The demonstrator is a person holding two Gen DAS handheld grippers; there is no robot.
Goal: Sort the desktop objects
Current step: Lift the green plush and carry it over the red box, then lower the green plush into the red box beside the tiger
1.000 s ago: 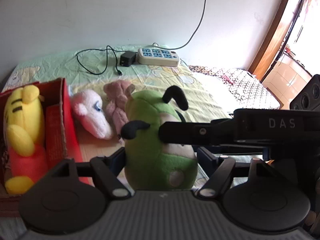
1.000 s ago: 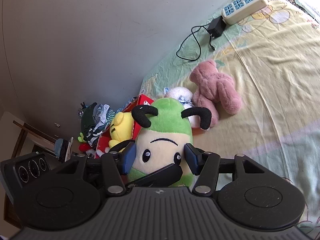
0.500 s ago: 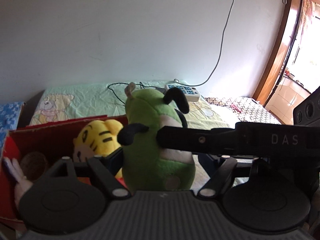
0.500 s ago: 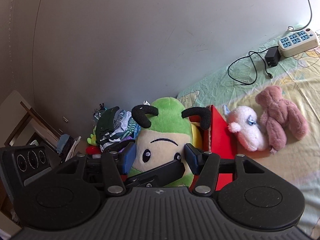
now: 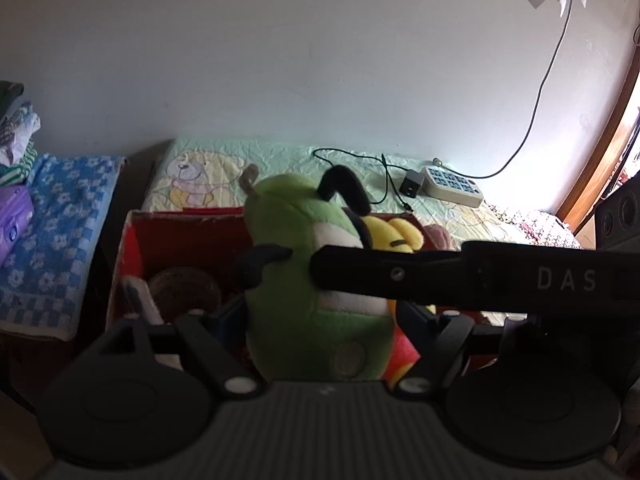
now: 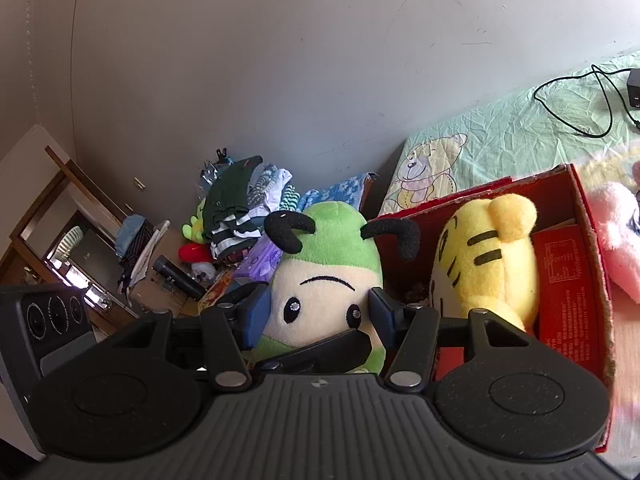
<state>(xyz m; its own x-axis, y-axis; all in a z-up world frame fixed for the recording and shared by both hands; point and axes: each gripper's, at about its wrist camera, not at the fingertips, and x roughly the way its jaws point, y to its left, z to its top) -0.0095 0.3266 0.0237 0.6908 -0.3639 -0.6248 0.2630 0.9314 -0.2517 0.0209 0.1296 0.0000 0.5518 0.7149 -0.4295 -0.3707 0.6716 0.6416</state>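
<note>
- The bed (image 5: 224,148), spread with a pale green sheet printed with a cartoon bear, runs along the white wall (image 5: 280,60) and carries the whole scene.
- A red cardboard box (image 6: 592,264) sits open on the sheet; a blue flowered towel (image 5: 60,216) lies on the surface beside the bed, apart from the box.
- The green plush toy (image 6: 332,248), with black curved antennae and a cream face, hangs upright over the box's left half, gripped from two sides.
- The right gripper (image 6: 318,312) has its jaws about half spread and pressed against both cheeks of the green toy's face, clamping it.
- The left gripper (image 5: 324,320) sets its jaws at a middling width around the toy's lower body; they flank both sides and appear to press on it, though the contact is partly hidden by the plush.
- In the left wrist view, a finger of the right gripper crosses from the right and touches the toy's face.
- A yellow striped tiger plush (image 6: 488,256) already sits inside the box, just to the right of the held toy.
- A pink plush (image 6: 620,256) lies on the sheet outside the box's right wall.
- A white power strip (image 5: 452,186) and a black adapter (image 5: 412,188) with its cable rest near the wall, well beyond the box.
</note>
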